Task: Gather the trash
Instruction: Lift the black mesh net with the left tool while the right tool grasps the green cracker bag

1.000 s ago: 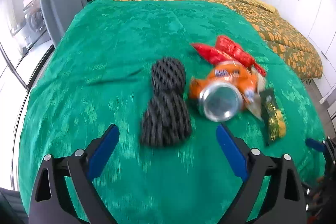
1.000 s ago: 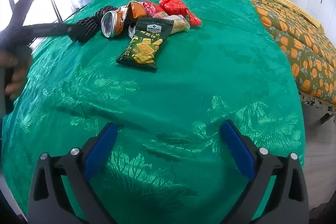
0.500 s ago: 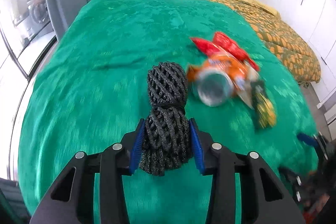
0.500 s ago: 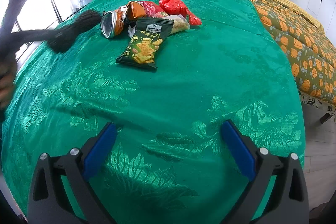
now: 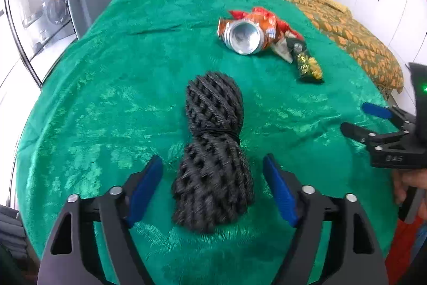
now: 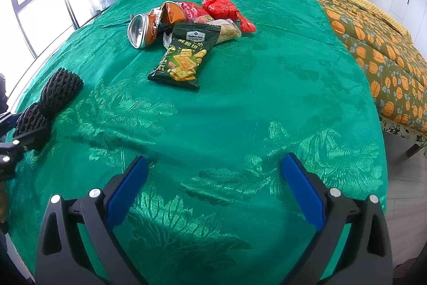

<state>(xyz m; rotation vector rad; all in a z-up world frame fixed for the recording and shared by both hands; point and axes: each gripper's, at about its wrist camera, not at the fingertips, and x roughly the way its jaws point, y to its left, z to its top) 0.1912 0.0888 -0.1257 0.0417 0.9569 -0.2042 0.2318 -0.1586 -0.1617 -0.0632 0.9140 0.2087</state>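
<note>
One black foam net (image 5: 213,151), tied at its waist, lies on the green cover (image 5: 106,98) at the left, lengthwise between the blue pads of the left gripper (image 5: 213,191). That gripper's jaws stand apart, a gap showing on each side of the net, so nothing is clamped. Farther along the bed sits a heap of trash: one crushed can (image 6: 140,30) with its silver end facing out, one orange wrapper (image 6: 172,12) behind it, one green cracker bag (image 6: 185,56) in front, one pale wrapper (image 6: 229,31) under the bag's top edge, and red wrappers (image 6: 221,7) at the back; how many red ones I cannot tell. Right of the cover, an orange-patterned quilt (image 6: 379,50) runs up to the pillows. The right gripper (image 6: 213,183) hangs over bare cover with jaws wide, well apart from the heap and from the net.
</note>
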